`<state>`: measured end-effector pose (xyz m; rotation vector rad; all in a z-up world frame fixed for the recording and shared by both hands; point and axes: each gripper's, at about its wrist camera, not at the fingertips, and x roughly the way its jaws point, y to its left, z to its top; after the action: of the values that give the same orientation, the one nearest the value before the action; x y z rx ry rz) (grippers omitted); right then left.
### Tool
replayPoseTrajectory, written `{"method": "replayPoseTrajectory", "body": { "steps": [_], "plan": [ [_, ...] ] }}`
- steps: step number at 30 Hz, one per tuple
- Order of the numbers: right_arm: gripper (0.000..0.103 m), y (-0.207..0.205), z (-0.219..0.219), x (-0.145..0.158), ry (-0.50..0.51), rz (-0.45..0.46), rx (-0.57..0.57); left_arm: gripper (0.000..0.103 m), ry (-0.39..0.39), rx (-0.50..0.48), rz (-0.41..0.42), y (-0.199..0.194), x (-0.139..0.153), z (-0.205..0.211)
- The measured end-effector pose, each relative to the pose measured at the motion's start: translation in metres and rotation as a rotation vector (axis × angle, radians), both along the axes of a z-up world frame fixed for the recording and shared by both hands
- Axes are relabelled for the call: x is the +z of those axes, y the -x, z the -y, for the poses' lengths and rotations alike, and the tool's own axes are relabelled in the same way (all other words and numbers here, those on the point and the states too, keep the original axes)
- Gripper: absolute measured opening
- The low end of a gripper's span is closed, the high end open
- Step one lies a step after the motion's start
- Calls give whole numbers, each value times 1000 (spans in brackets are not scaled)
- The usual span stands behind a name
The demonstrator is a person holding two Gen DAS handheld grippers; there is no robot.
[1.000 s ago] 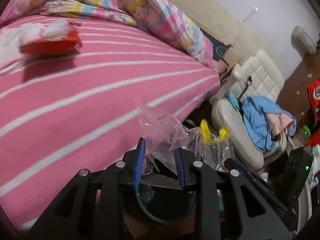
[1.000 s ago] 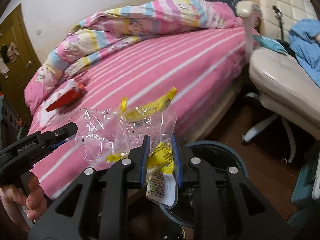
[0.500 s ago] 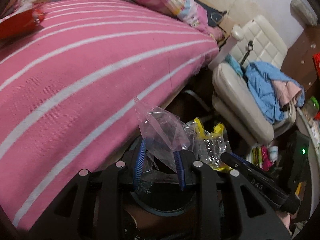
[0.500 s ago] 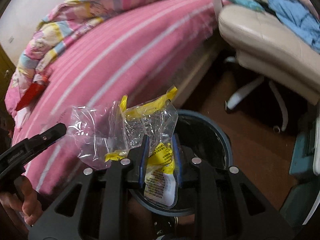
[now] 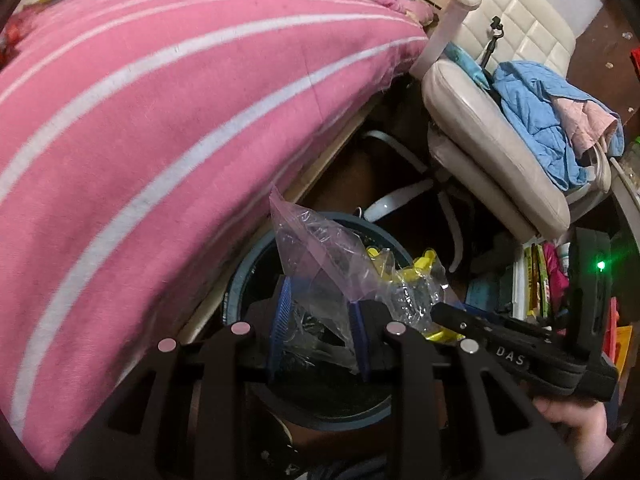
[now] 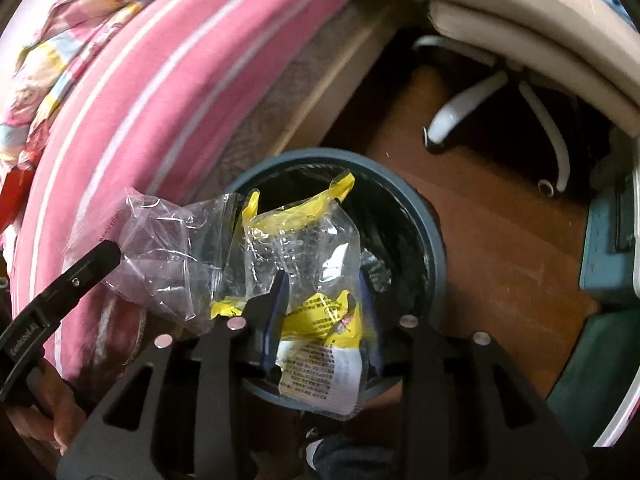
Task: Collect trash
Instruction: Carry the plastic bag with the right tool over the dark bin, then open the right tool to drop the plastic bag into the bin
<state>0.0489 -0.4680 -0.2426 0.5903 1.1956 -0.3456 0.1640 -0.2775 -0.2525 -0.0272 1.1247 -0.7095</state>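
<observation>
Now left hand-held gripper [image 5: 318, 322] clamping clear bag [image 5: 316, 256], right hand-held gripper [image 6: 322, 314] just widening, yellow wrapper [image 6: 312, 272] between, over bin rim [image 6: 434, 240].

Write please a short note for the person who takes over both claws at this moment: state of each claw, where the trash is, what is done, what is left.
Left claw: closed on the clear crumpled plastic bag, held above the round dark blue-grey trash bin on the floor beside the pink striped bed.
Right claw: jaws have just been opening; the clear wrapper with yellow print is between them, over the bin's mouth.
Done: both pieces carried to the bin.
Left: let both fall in. A red packet lies on the bed; probably collect it next.
</observation>
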Motion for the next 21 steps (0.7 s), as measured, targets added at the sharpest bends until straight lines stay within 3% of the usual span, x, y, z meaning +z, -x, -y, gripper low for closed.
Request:
{"method": "replayPoseTrajectory", "body": {
  "steps": [4, 11, 13, 21],
  "plan": [
    [41, 5, 5, -7, -22, -9, -17, 28, -11, -5, -21, -1, -9, 6],
    [62, 8, 18, -11, -75, 12, -70, 29, -11, -28, -41, 0, -19, 17],
    [64, 10, 20, -11, -90, 16, -87, 30, -15, -38, -39, 2, -19, 20],
    [74, 11, 20, -6, -83, 42, -108, 43, -4, -45, -47, 4, -19, 22]
  ]
}}
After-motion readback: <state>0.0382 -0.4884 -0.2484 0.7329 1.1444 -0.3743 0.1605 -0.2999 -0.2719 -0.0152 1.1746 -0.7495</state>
